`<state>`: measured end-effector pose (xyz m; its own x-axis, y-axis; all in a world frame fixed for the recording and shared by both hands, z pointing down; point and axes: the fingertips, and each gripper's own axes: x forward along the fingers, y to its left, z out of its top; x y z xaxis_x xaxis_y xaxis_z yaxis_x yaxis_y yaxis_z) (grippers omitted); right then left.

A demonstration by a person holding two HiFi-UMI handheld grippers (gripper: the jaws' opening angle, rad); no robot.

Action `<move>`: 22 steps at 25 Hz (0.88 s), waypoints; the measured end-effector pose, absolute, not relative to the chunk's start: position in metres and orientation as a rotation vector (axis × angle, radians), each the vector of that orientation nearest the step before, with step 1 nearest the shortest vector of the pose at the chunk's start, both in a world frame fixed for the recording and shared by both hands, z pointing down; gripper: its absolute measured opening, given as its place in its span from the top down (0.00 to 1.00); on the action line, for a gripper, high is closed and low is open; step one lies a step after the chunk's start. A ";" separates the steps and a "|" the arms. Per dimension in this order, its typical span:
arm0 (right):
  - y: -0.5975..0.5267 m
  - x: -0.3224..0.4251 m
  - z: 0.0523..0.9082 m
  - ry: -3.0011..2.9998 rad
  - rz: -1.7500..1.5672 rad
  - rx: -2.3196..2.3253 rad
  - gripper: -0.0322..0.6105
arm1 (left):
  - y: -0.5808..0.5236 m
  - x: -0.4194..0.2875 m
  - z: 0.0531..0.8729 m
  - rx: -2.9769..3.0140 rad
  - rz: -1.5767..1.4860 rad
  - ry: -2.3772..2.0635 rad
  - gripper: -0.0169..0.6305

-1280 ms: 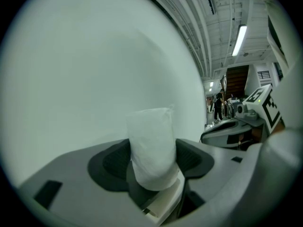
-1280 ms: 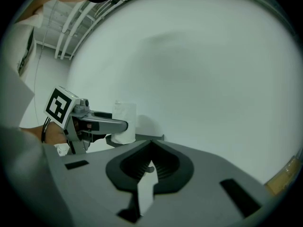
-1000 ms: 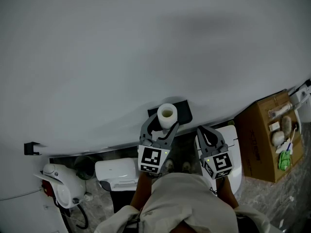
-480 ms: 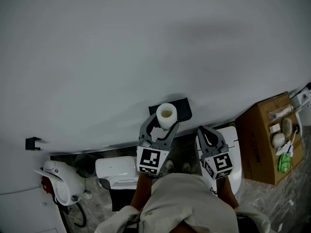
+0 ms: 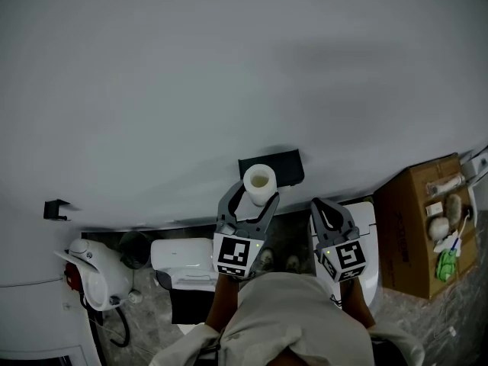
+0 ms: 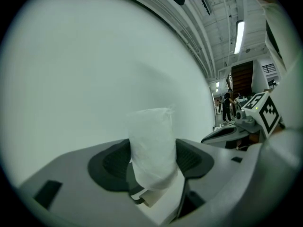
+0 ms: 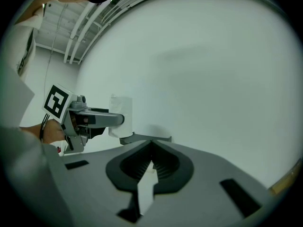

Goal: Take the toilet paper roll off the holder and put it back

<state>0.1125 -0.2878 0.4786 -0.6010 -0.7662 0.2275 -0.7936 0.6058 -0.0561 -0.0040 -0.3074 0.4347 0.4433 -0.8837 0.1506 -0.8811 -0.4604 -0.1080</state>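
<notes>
Pale grey wall [image 5: 229, 75] fills most of my head view, with a strip of mottled floor [image 5: 412, 311] along the bottom. A cardboard box [image 5: 415, 219] stands on that floor at the right, its open top crammed with small items.

On the wall sits the dark holder [image 5: 280, 165]. My left gripper [image 5: 250, 197] reaches level toward it, and its jaws are clamped on the white toilet paper roll [image 5: 260, 181], one pad pressing each side. The roll stands upright with its hollow core facing up, right at the holder's lower left edge. From the right gripper view it sits just over the near end of the holder's arm, but I can't tell whether it rests on it.

My right gripper [image 5: 325, 206] hangs just beside the left, with its jaws together and nothing between them.
</notes>
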 end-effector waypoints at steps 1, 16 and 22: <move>-0.279 0.112 0.476 -2.660 0.216 1.292 0.95 | -0.297 -0.005 0.432 -2.644 -0.287 1.633 0.52; -0.244 0.090 0.468 -2.740 0.159 1.141 0.95 | -0.235 -0.029 0.432 -2.545 -0.256 1.788 0.52; -0.242 0.086 0.469 -2.753 0.157 1.111 0.95 | -0.230 -0.029 0.437 -2.539 -0.251 1.811 0.52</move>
<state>0.0859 -0.2416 0.4688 -0.7084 -0.6784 0.1948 -0.6962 0.7171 -0.0347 -0.0293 -0.2301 0.4370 0.3173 -0.9403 0.1230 -0.9383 -0.3301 -0.1032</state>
